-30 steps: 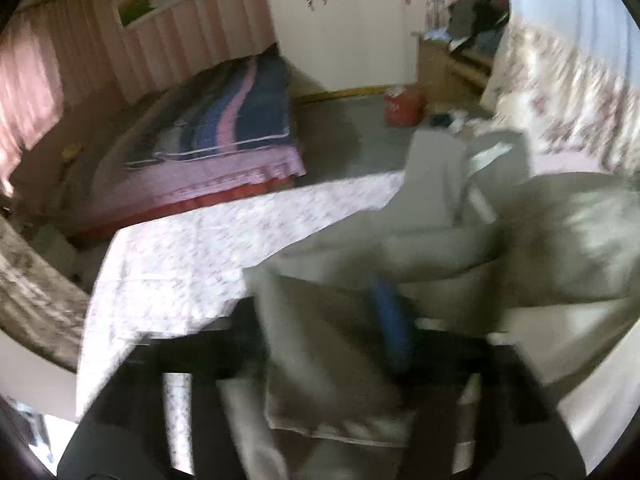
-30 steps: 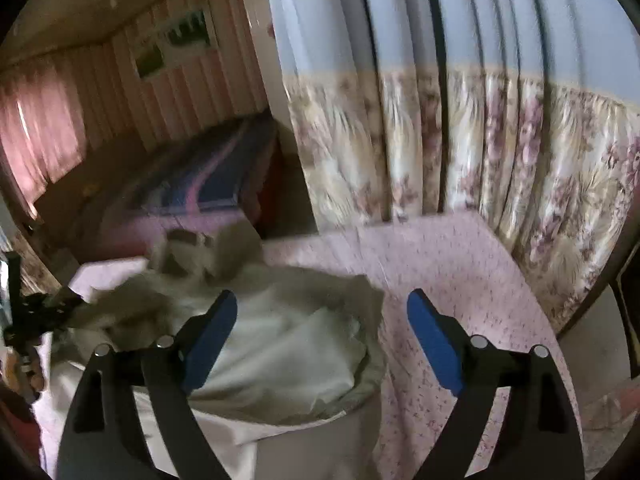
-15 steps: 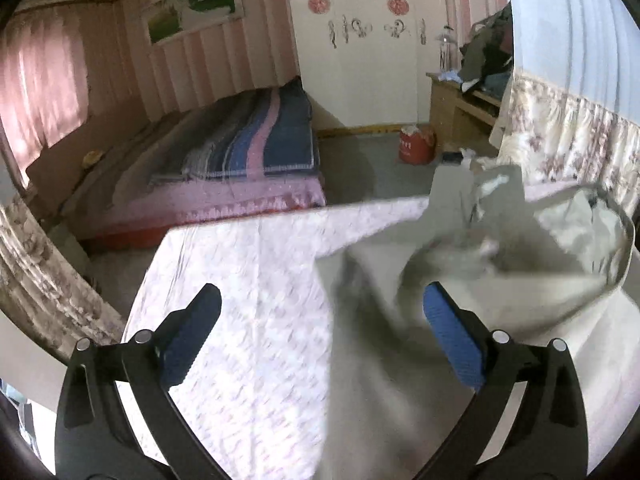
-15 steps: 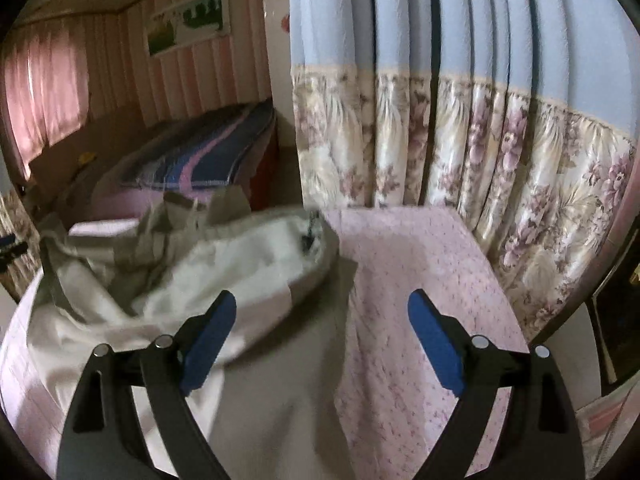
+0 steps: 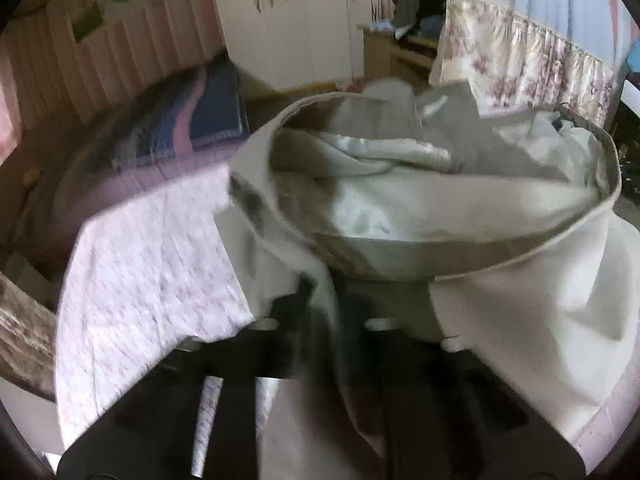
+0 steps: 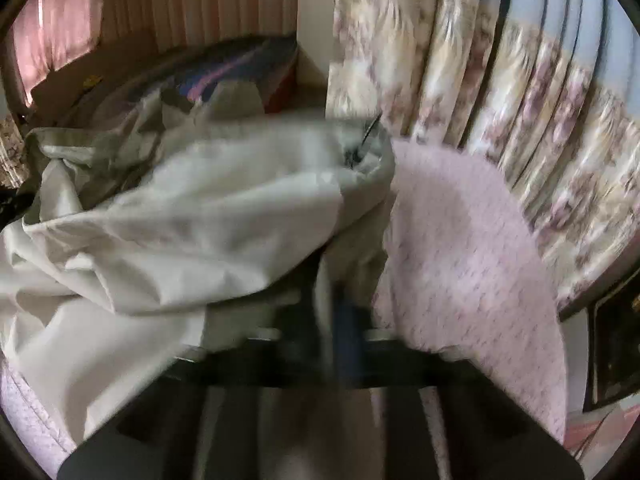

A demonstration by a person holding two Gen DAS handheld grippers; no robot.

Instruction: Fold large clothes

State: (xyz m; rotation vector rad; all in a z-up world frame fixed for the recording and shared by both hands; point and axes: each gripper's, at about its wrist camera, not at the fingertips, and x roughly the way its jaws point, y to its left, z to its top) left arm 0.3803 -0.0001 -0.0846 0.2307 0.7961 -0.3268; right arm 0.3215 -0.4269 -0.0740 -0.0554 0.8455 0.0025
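Pink flowered tablecloth [image 5: 152,280] spread under everything, ahead of both sets of fingers. Grey trousers [image 5: 440,208] heaped on it, waistband gaping just beyond left gripper [image 5: 340,320], bulk lying left of right gripper [image 6: 340,320]. Risk: thin pinch near the waistband edge, likely to slip when lifted; bunched layers could fold in crooked; could also snag tablecloth. Left jaws just snapped closed, pinching trouser cloth between them. Right jaws likewise just closed, clamped on a fold of cloth. Blurred, so pad contact hard to confirm.
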